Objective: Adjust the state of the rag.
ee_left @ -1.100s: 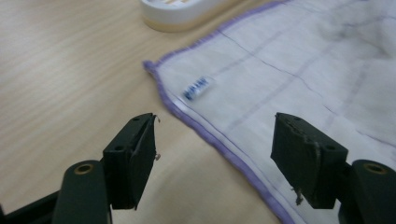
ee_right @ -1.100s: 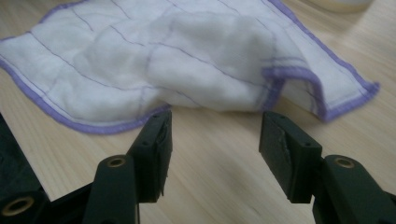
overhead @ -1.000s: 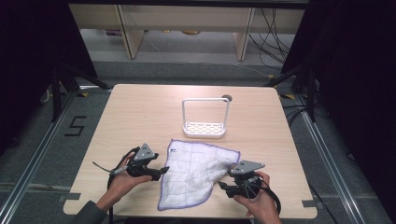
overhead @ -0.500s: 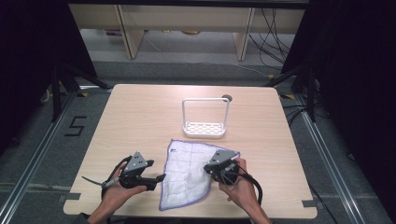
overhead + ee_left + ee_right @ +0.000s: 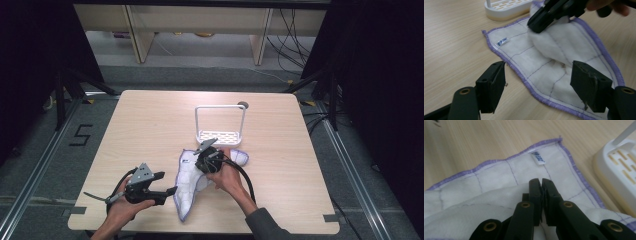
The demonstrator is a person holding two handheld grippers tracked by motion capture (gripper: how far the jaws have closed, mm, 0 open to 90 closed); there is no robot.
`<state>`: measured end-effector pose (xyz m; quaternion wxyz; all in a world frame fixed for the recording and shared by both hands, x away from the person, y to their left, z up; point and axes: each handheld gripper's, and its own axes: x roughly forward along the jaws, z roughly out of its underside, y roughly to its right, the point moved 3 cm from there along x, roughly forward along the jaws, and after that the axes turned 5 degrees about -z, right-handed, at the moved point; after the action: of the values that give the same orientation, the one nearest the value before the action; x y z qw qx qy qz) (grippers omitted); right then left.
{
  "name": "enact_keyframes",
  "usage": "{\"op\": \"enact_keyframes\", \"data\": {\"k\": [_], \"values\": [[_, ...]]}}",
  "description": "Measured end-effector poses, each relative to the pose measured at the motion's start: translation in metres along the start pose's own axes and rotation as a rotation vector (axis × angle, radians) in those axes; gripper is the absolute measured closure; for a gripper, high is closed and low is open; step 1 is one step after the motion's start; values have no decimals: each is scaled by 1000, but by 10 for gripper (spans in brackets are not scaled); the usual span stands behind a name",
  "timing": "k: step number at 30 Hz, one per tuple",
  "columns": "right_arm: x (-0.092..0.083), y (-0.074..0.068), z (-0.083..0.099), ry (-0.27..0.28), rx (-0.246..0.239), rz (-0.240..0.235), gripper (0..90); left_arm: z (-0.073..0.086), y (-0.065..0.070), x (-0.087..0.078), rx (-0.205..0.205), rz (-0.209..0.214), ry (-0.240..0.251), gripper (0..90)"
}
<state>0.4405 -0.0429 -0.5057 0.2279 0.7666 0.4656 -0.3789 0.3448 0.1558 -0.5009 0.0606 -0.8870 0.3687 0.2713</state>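
Note:
A white cloth with purple edging (image 5: 186, 187) lies on the wooden table (image 5: 145, 125), bunched and folded over toward the left. My right gripper (image 5: 201, 159) is shut on a raised fold of the cloth (image 5: 486, 195); its jaws have just closed on it, and in the right gripper view my right gripper (image 5: 541, 182) points at the corner with the small label (image 5: 537, 157). My left gripper (image 5: 166, 184) hovers open at the cloth's lower left edge. In the left gripper view its wide-apart jaws (image 5: 537, 75) frame the flat cloth (image 5: 541, 72), touching nothing, with the right gripper (image 5: 541, 22) beyond.
A white rack with a tall handle (image 5: 220, 135) stands just behind the cloth, close to my right gripper. Its slotted base (image 5: 619, 172) is a short way from the cloth's labelled corner. A small dark round hole (image 5: 243, 105) sits at the table's back.
My right gripper closed on the cloth's right side and carried it left and back toward the rack, folding the cloth over itself. The left gripper stayed near the front left.

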Motion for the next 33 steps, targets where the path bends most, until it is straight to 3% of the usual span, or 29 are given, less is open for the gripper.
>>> {"op": "enact_keyframes", "data": {"k": [3, 5, 6, 8, 9, 12, 14, 15, 17, 20, 22, 26, 29, 30, 31, 32, 33], "values": [[4, -1, -2, -4, 48, -10, 754, 0, 2, 1, 17, 3, -7, 273], [-2, -1, -8, 27, 81, -14, 671, -1, 1, 0, 3, 3, 3, 272], [-10, -2, -11, 33, 103, -4, 637, -1, 1, 0, 0, 3, 11, 272], [-28, 3, -15, 57, 55, 26, 605, 0, -2, -2, 2, -10, 1, 272], [-40, 1, -14, 67, 94, 29, 597, 0, -2, -2, -8, -11, 3, 272], [-71, 4, -4, 119, 74, 47, 570, 0, -3, -3, -13, -13, 3, 271], [-87, 3, 9, 128, 98, 65, 569, 0, -3, -2, -15, -18, 3, 270], [-93, 3, 16, 112, 109, 47, 571, 0, -3, -1, -19, -15, 12, 270], [-97, 3, 31, 87, 126, 59, 570, 0, -4, -1, -18, -10, 4, 269], [-93, 3, 50, 46, 198, 73, 573, 1, -4, 0, -20, -15, 1, 268], [-87, 3, 58, 17, 209, 70, 573, 2, -5, 1, -18, -16, -18, 266], [-68, 1, 69, -35, 189, 55, 571, 4, -6, 4, -12, -17, -22, 262], [-54, -1, 71, -66, 206, 47, 573, 5, -6, 5, -9, -18, -36, 254], [-51, 1, 71, -74, 189, 47, 587, 5, -7, 6, -4, -15, -41, 253], [-47, 2, 70, -68, 186, 40, 652, 6, -6, 7, -8, -24, -35, 253], [-46, 4, 69, -62, 156, 42, 757, 6, -7, 7, -3, -17, -46, 252], [-46, 3, 67, -56, 122, 37, 802, 7, -6, 9, -5, -19, -33, 251]]}}
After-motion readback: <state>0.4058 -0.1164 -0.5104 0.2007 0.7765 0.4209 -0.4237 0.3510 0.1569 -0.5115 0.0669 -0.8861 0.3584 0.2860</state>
